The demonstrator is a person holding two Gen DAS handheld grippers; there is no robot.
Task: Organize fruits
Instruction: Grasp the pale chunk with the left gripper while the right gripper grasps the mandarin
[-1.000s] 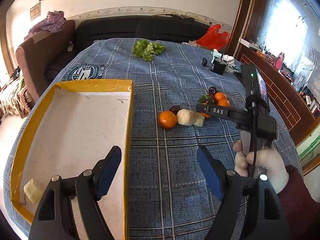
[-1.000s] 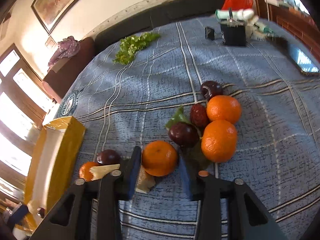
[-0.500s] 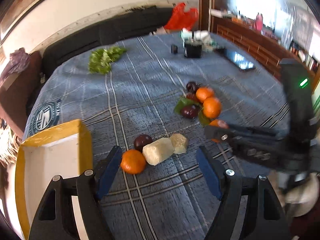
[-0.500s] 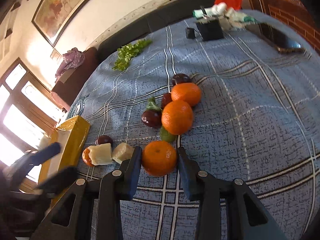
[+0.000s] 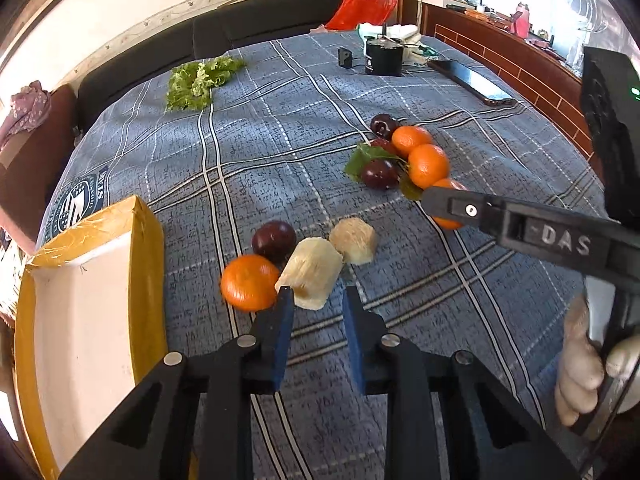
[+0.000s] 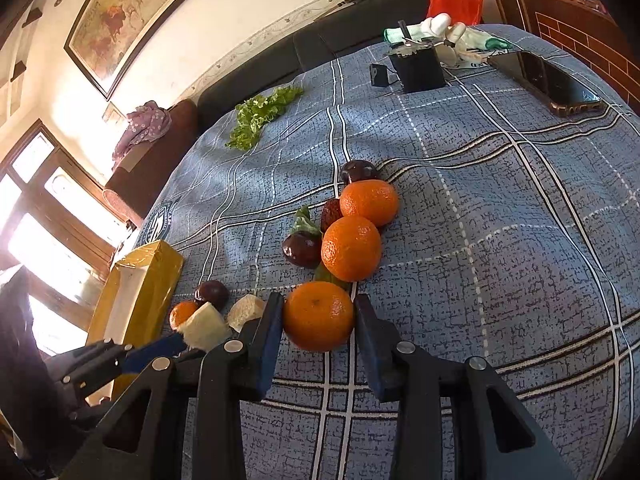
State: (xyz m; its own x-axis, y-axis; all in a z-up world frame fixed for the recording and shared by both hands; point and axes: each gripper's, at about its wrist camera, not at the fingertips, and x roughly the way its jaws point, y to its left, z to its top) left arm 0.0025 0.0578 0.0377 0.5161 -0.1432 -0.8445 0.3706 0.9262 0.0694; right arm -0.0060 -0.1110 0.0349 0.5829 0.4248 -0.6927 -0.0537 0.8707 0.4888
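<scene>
My right gripper (image 6: 318, 312) is shut on an orange (image 6: 319, 316), held just above the blue plaid cloth. Behind it lie two more oranges (image 6: 351, 248) and dark plums (image 6: 302, 249) with a leaf. My left gripper (image 5: 316, 308) stands open but narrowed, its fingertips on either side of the near end of a pale fruit chunk (image 5: 311, 273). Beside that chunk lie an orange (image 5: 250, 282), a plum (image 5: 274, 240) and a second pale chunk (image 5: 354, 234). The yellow-rimmed box (image 5: 144, 216) stands at the left.
Lettuce (image 5: 198, 78) lies at the far side of the table. A black box (image 5: 384, 56), a small black block (image 5: 345, 57), a phone (image 5: 470, 82) and a red bag (image 5: 362, 2) are at the far right. A dark sofa runs behind.
My left gripper swung from over the yellow box to the pale chunk and narrowed its jaws. My right gripper closed on the orange and drew it back from the fruit cluster.
</scene>
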